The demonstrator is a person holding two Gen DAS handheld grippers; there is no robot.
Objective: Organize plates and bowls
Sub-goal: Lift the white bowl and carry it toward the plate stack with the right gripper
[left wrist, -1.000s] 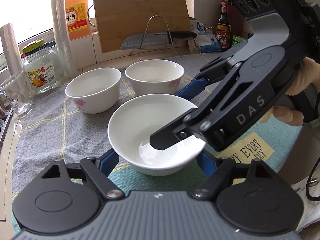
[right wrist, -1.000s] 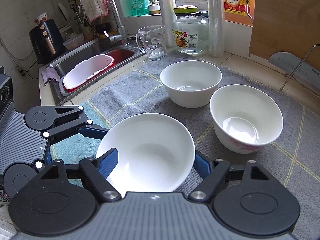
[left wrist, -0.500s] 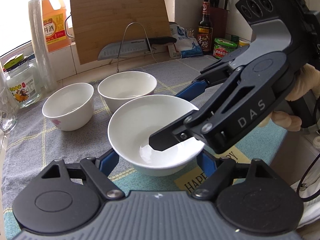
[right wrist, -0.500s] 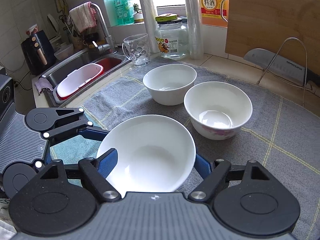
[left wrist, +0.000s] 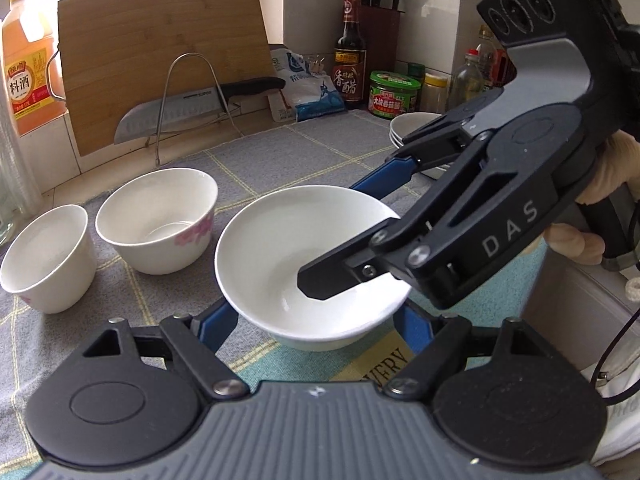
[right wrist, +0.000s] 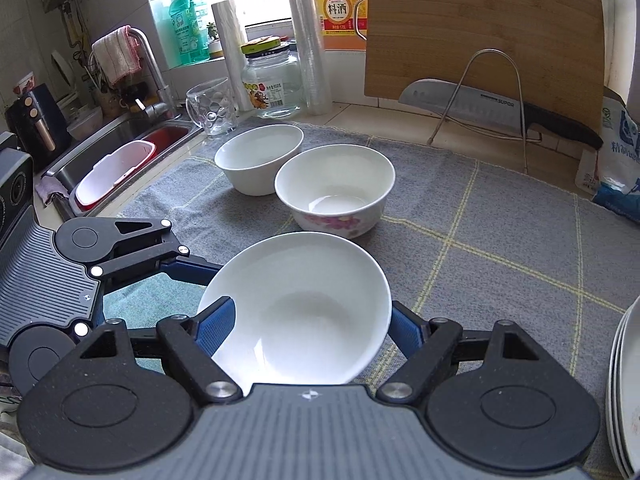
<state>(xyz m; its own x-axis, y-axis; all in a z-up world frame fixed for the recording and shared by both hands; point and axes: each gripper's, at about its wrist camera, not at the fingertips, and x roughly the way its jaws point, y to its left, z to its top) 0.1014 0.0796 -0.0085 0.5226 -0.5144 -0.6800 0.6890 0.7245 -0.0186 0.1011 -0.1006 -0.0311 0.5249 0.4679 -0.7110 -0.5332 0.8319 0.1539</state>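
Observation:
A shallow white bowl point(left wrist: 280, 240) hangs just above the cloth, gripped from two sides. My left gripper point(left wrist: 316, 324) is shut on it, its blue fingers pressing the rim left and right. My right gripper point(right wrist: 310, 328) is shut on the same bowl point(right wrist: 304, 300); in the left wrist view it reaches in from the right, one black fingertip point(left wrist: 320, 284) over the bowl's inside. A flowered bowl point(right wrist: 336, 188) and a plain white bowl point(right wrist: 258, 156) stand together on the cloth beyond. A stack of white plates point(right wrist: 624, 392) sits at the right edge.
A grey checked cloth point(right wrist: 500, 240) covers the counter. Behind stand a cutting board point(right wrist: 480, 36), a knife point(right wrist: 480, 100) on a wire rack, a glass mug point(right wrist: 212, 110), a jar and bottles. The sink point(right wrist: 132, 148) lies to the left. A person's hand point(left wrist: 612, 168) holds the right gripper.
Both grippers have carried the shallow bowl rightward, away from the two standing bowls. The plate stack and sauce bottles have come into view on the right.

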